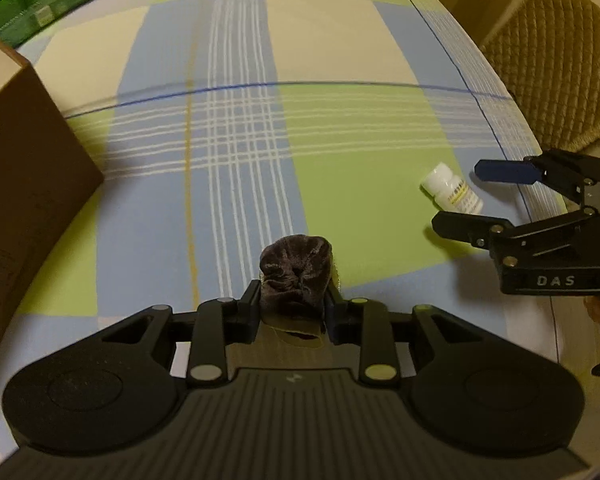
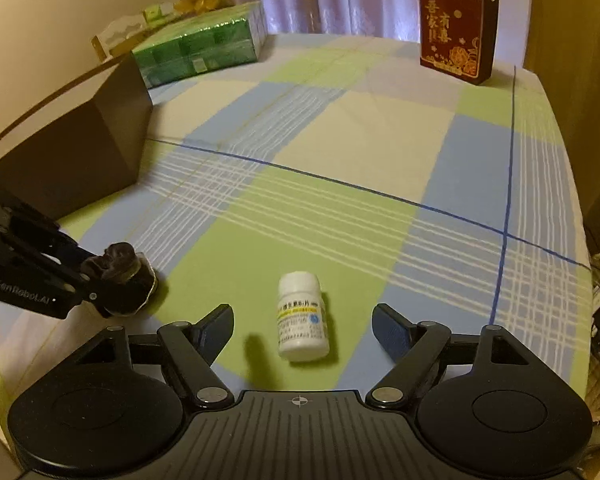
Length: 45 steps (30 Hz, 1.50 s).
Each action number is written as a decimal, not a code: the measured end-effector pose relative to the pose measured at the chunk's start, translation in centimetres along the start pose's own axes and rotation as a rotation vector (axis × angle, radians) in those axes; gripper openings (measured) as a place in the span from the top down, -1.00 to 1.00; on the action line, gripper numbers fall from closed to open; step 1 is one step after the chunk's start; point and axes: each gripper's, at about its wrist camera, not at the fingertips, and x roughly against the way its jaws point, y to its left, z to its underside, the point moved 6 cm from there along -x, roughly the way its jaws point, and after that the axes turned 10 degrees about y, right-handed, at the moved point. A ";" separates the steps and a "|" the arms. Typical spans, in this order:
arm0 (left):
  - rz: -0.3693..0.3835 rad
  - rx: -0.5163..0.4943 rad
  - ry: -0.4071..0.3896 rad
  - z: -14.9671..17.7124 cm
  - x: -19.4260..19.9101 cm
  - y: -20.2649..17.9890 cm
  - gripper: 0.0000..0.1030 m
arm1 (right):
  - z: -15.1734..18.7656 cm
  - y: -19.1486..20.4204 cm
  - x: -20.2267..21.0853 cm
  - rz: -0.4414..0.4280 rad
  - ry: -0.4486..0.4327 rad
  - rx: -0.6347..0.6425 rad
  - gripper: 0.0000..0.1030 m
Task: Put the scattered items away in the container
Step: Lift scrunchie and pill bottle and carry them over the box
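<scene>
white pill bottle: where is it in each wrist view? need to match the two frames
Left wrist: white pill bottle lies on its side at right of centre, on a green square of the tablecloth, between the open jaws of the right gripper.
Right wrist: bottle lies bottom centre, between that gripper's own open jaws.
Shared landmark: brown cardboard box, at left in both.

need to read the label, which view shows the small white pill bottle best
The right wrist view: the small white pill bottle lies centred between the open right gripper fingers, its label facing the camera. The left wrist view shows it only small at the right edge, partly hidden by the right gripper.
</scene>
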 end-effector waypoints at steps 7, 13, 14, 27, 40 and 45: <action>-0.035 0.055 -0.046 -0.4 -0.3 0.0 0.48 | -0.7 0.2 -1.0 0.003 0.040 0.045 0.38; -0.047 0.085 -0.071 0.9 1.1 -0.7 0.49 | 0.9 0.7 -0.1 -0.014 0.068 0.068 0.42; -0.047 0.093 -0.078 1.1 1.4 -0.7 0.49 | 1.1 0.8 0.1 -0.022 0.068 0.066 0.42; -0.049 0.212 -0.210 5.6 9.1 2.2 0.49 | -1.4 6.9 3.2 -0.244 0.004 0.108 0.42; -0.126 0.205 -0.372 8.6 19.2 14.7 0.49 | -9.8 20.3 4.1 -0.401 -0.094 0.146 0.42; -0.210 0.207 -0.373 9.2 21.3 21.3 0.49 | -13.6 25.1 3.6 -0.416 -0.134 0.192 0.42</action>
